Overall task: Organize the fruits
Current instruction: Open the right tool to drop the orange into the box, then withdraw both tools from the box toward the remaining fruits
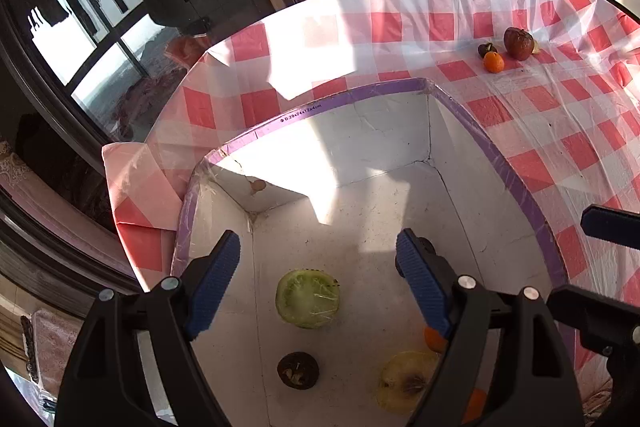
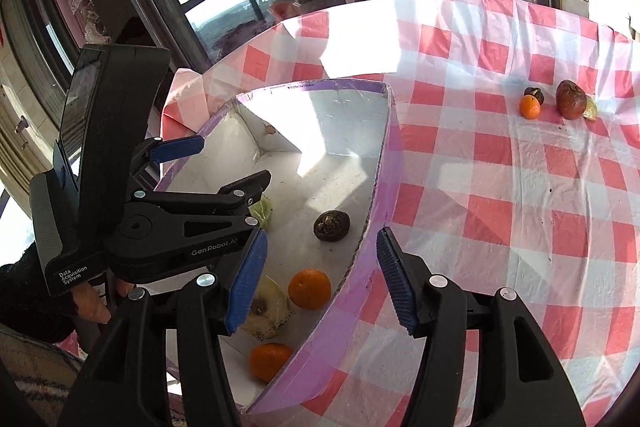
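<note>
A white box with a purple rim stands on the checked table. Inside lie a green fruit, a dark round fruit, a yellow apple and two oranges. My left gripper hangs open over the box, with nothing between its fingers. My right gripper is open and empty above the box's near right wall. Far off on the cloth sit an orange, a dark red fruit and a small dark fruit.
The red and white checked tablecloth covers the table, whose far edge meets dark window frames. A yellowish scrap lies beside the dark red fruit. A hand holds the left gripper's handle.
</note>
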Demonstrator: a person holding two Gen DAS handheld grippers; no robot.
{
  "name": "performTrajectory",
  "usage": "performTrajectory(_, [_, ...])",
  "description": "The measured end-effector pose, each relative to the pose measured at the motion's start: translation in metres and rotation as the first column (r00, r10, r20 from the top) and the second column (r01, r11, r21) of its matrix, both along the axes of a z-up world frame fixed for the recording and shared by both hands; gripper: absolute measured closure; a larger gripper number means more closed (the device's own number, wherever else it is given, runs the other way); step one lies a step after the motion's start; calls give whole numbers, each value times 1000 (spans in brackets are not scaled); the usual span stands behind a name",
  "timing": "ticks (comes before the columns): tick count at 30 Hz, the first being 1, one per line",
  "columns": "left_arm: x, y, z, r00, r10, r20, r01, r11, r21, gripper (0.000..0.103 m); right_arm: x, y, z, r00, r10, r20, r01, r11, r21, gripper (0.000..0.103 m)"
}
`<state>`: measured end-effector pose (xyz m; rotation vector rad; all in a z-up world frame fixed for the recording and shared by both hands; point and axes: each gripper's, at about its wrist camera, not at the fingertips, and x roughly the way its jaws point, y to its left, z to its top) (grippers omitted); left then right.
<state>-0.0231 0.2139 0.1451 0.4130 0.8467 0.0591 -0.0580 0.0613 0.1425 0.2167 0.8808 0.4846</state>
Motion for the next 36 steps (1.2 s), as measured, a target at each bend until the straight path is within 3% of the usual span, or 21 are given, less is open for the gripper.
performTrajectory(2, [0, -9, 17, 995, 24, 98, -26, 999, 19, 9, 2, -21, -3, 997, -76, -18, 76, 997, -15, 42])
performTrajectory(4, [1, -18, 28, 987, 32, 155, -32, 999, -6, 7, 4, -45, -16, 984, -160, -72, 159, 987, -23, 39])
performTrajectory(6, [4, -32, 31, 987, 12, 161, -2, 998, -61, 6, 5, -69, -32, 964, -232, -129, 228, 972, -52, 39])
performTrajectory(11, [7, -92, 23, 984, -134, 117, 150, 977, -148, 6, 3, -120, -70, 902, -353, -248, 316, 932, -177, 35])
performTrajectory(17, [12, -181, -1, 944, -327, 45, 329, 922, -207, 4, 7, -173, -96, 855, -426, -297, 345, 893, -288, 28])
performTrajectory(20, [22, -212, -26, 933, -358, -38, 342, 913, -222, 4, 19, -201, -112, 829, -461, -315, 363, 874, -323, 28])
performTrajectory(22, [33, -226, -46, 935, -339, -101, 309, 922, -235, 4, 32, -217, -121, 820, -478, -314, 374, 864, -337, 28])
performTrajectory(25, [57, -231, -73, 950, -249, -189, 197, 947, -254, 4, 59, -235, -132, 826, -474, -305, 372, 865, -337, 28])
performTrajectory(28, [85, -222, -96, 962, -108, -251, 37, 961, -272, 4, 96, -241, -135, 864, -434, -255, 348, 880, -322, 23])
performTrajectory(30, [101, -218, -107, 961, -30, -274, -50, 958, -282, 4, 126, -240, -136, 890, -395, -225, 318, 895, -313, 23])
performTrajectory(32, [114, -216, -113, 962, 18, -271, -97, 955, -282, 4, 158, -238, -137, 912, -359, -198, 292, 908, -301, 23])
performTrajectory(36, [132, -223, -117, 972, 40, -231, -99, 964, -247, 4, 221, -231, -139, 941, -309, -138, 256, 917, -306, 23])
